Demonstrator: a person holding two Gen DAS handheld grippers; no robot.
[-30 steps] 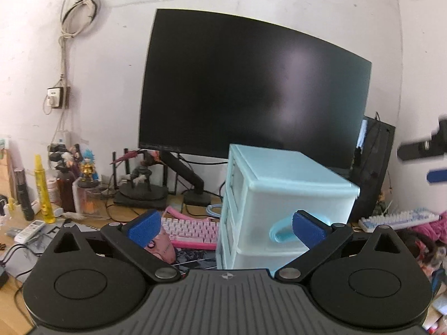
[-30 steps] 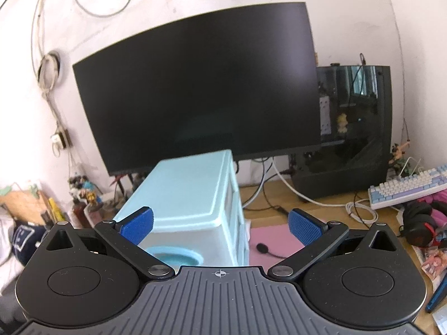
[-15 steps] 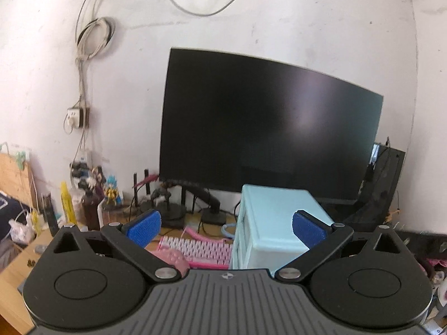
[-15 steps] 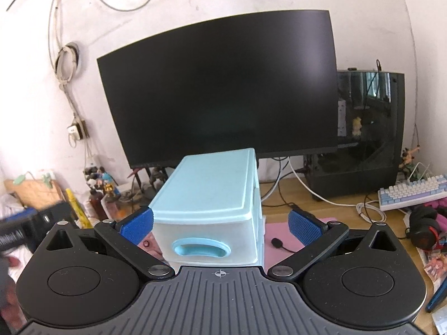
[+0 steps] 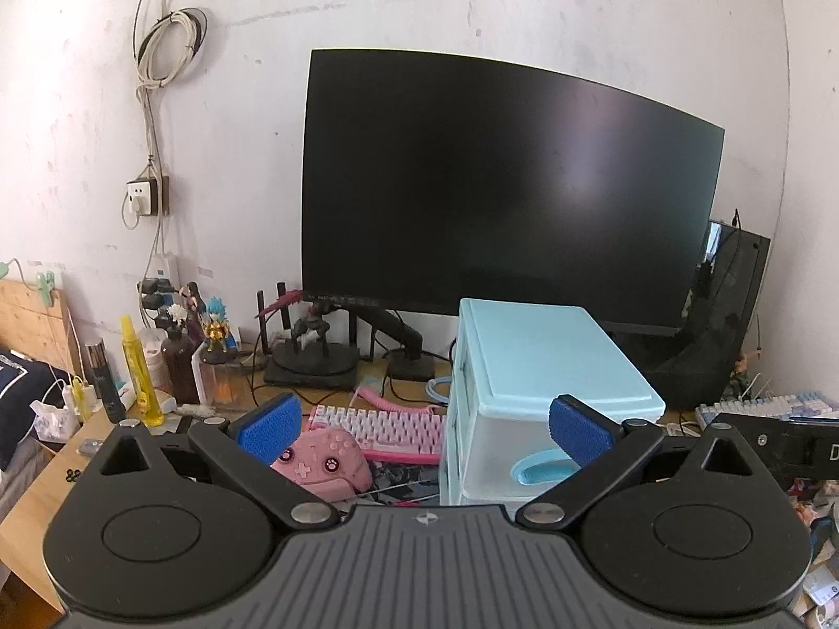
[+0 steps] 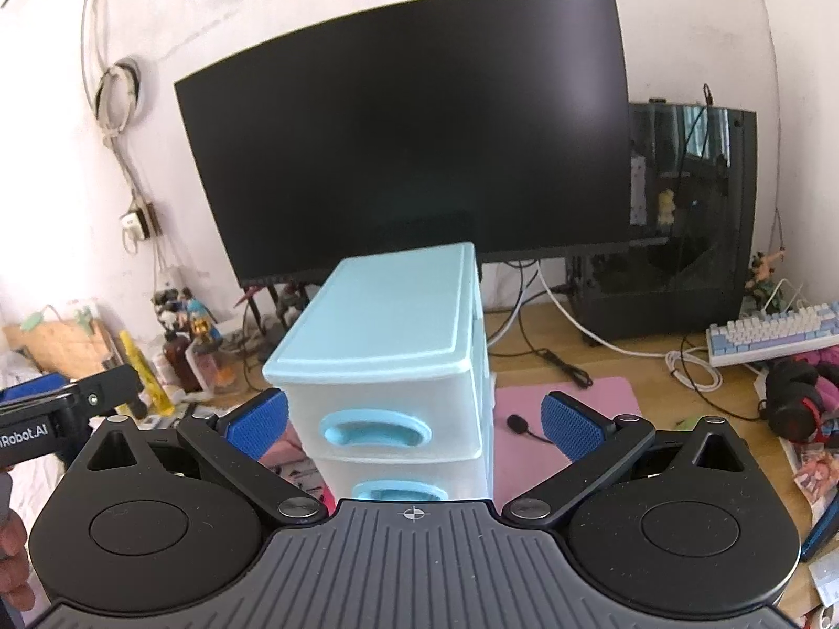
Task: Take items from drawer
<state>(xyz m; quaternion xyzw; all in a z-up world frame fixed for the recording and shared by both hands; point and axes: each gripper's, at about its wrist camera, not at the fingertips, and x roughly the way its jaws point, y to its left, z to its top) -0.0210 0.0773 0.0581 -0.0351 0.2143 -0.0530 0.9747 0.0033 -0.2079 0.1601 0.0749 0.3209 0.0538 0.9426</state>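
Observation:
A small light-blue plastic drawer unit (image 6: 388,330) stands on the desk before the black monitor; it also shows in the left wrist view (image 5: 545,361). Its translucent drawers are shut, with a blue top handle (image 6: 375,429) and a lower handle (image 6: 401,490). What is inside is hidden. My right gripper (image 6: 414,422) is open and empty, its pads either side of the top drawer front, a little short of it. My left gripper (image 5: 425,427) is open and empty, left of the unit, its right pad in front of the top handle (image 5: 540,466).
A pink keyboard (image 5: 380,427) and pink game controller (image 5: 320,458) lie left of the unit. Bottles and figurines (image 5: 173,346) crowd the far left. A pink mat with a small microphone (image 6: 519,424), a PC case (image 6: 687,225), a blue-white keyboard (image 6: 771,333) and headphones (image 6: 792,406) are on the right.
Both grippers have pulled back and risen from the drawer unit, which now looks smaller and shows both drawer fronts. Both grippers stay open.

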